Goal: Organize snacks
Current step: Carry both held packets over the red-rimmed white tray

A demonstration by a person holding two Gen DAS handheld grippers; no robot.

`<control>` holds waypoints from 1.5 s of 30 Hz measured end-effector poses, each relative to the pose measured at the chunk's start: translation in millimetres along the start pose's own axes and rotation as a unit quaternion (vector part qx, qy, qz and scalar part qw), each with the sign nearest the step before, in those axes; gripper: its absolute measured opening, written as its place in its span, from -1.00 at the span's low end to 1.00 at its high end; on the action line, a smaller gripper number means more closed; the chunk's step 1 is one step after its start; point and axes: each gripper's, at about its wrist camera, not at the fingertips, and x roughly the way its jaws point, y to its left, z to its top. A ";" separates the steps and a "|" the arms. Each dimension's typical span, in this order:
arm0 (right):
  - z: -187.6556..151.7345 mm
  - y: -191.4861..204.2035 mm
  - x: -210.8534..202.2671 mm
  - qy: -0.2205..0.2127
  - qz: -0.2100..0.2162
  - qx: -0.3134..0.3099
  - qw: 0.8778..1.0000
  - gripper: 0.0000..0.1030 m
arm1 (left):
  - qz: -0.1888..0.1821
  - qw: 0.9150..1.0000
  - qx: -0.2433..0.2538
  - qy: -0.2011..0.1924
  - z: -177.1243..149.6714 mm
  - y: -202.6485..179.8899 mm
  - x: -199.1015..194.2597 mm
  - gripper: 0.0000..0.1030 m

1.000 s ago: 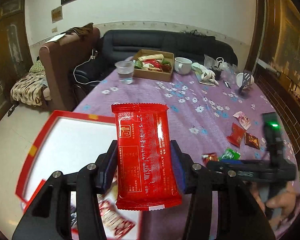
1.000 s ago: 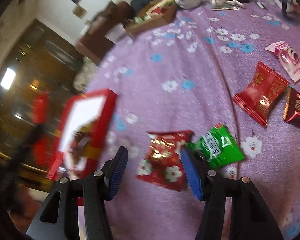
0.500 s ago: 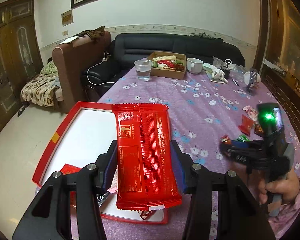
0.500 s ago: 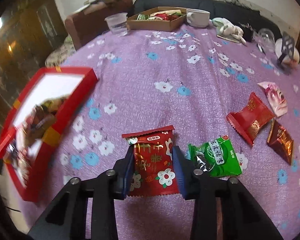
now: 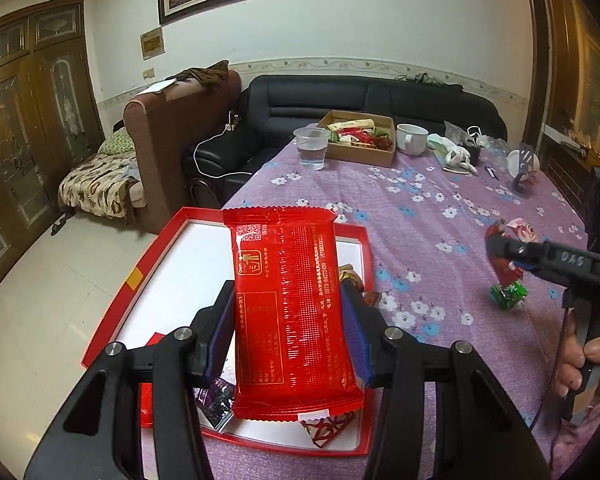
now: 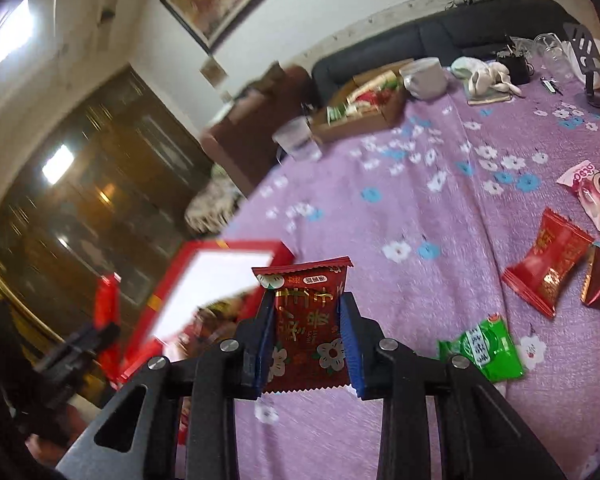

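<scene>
Glossy red foil, a long flat snack packet stands clamped upright in the left gripper above the red-rimmed white tray. The right gripper pinches a small crinkle-edged red sachet over the purple floral tablecloth; a green packet lies beside it.

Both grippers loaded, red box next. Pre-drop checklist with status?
1. Left gripper clamped on long red packet: ok.
2. Right gripper clamped on small flowered red packet: ok.
3. Long red packet above red box: ok.
4. Small packet over the box: not ok, it hangs over the purple tablecloth beside it.
5. Free white floor in the box: ok.
6. Height above the box floor: cannot tell.
</scene>
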 end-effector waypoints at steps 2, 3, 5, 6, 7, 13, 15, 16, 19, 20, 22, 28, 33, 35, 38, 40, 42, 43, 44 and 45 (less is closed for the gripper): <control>1.2 2.0 -3.8 -0.015 0.004 -0.005 1.000 -0.41 | -0.003 1.000 -0.004 0.001 -1.3 3.5 1.2 -0.06; 1.7 2.9 -5.4 -0.021 0.008 -0.006 1.000 -0.41 | -0.003 1.000 -0.005 0.002 -1.9 5.3 1.9 -0.06; 2.0 4.8 -8.9 -0.033 0.029 -0.004 0.999 -0.41 | -0.005 1.000 -0.007 0.003 -2.9 7.6 2.8 -0.06; 2.0 5.9 -10.2 -0.036 0.035 -0.005 0.999 -0.41 | -0.007 1.000 -0.008 0.003 -3.6 9.3 2.8 -0.06; 1.8 8.0 -11.7 -0.042 0.037 -0.008 0.998 -0.41 | -0.010 1.000 -0.010 0.003 -4.6 11.5 2.9 -0.06; -6.5 19.1 -16.1 -0.054 0.081 0.017 0.995 -0.41 | -0.026 1.000 -0.010 0.007 -18.0 20.0 1.4 -0.06; -15.1 27.9 -15.1 -0.054 0.107 0.029 0.992 -0.41 | -0.026 1.000 -0.006 0.009 -25.9 23.7 -0.1 -0.06; -18.9 32.0 -13.5 -0.052 0.117 0.032 0.991 -0.41 | -0.025 1.000 -0.005 0.011 -30.4 26.2 -0.1 -0.06; -29.3 50.2 -2.3 -0.038 0.142 0.033 0.989 -0.41 | -0.026 0.999 -0.010 0.024 -43.1 38.9 2.1 -0.06; -31.0 58.3 3.5 -0.033 0.149 0.031 0.988 -0.41 | -0.024 0.999 -0.012 0.025 -45.0 43.5 2.0 -0.06; -32.5 73.7 16.5 -0.022 0.167 0.029 0.985 -0.41 | -0.018 0.999 -0.021 0.023 -47.3 54.8 0.5 -0.06; -15.5 124.3 67.2 0.005 0.231 0.026 0.973 -0.41 | 0.030 0.997 -0.073 -0.010 -44.6 98.4 -23.7 -0.06; 4.7 169.3 103.9 -0.005 0.286 0.028 0.958 -0.41 | 0.084 0.992 -0.088 -0.028 -42.2 127.1 -42.2 -0.06; 4.0 173.4 109.3 -0.011 0.297 0.024 0.955 -0.41 | 0.102 0.990 -0.090 -0.032 -39.7 134.0 -44.4 -0.06; 0.5 160.2 119.5 0.002 0.285 0.034 0.958 -0.41 | 0.113 0.988 -0.097 -0.035 -34.2 138.1 -41.4 -0.06; 1.0 148.8 125.2 0.004 0.269 0.043 0.962 -0.41 | 0.109 0.988 -0.101 -0.037 -31.2 137.1 -37.5 -0.06; 1.5 137.1 128.6 0.005 0.256 0.053 0.965 -0.41 | 0.108 0.989 -0.095 -0.039 -31.1 131.2 -36.1 -0.06; 1.7 132.9 130.7 0.006 0.255 0.060 0.965 -0.41 | 0.106 0.989 -0.092 -0.038 -31.3 128.0 -34.5 -0.06; 1.5 130.6 131.4 0.007 0.252 0.062 0.966 -0.41 | 0.105 0.990 -0.091 -0.037 -32.3 126.1 -35.5 -0.06; 1.0 129.5 132.1 0.007 0.247 0.062 0.967 -0.40 | 0.104 0.990 -0.089 -0.035 -32.5 123.9 -34.5 -0.06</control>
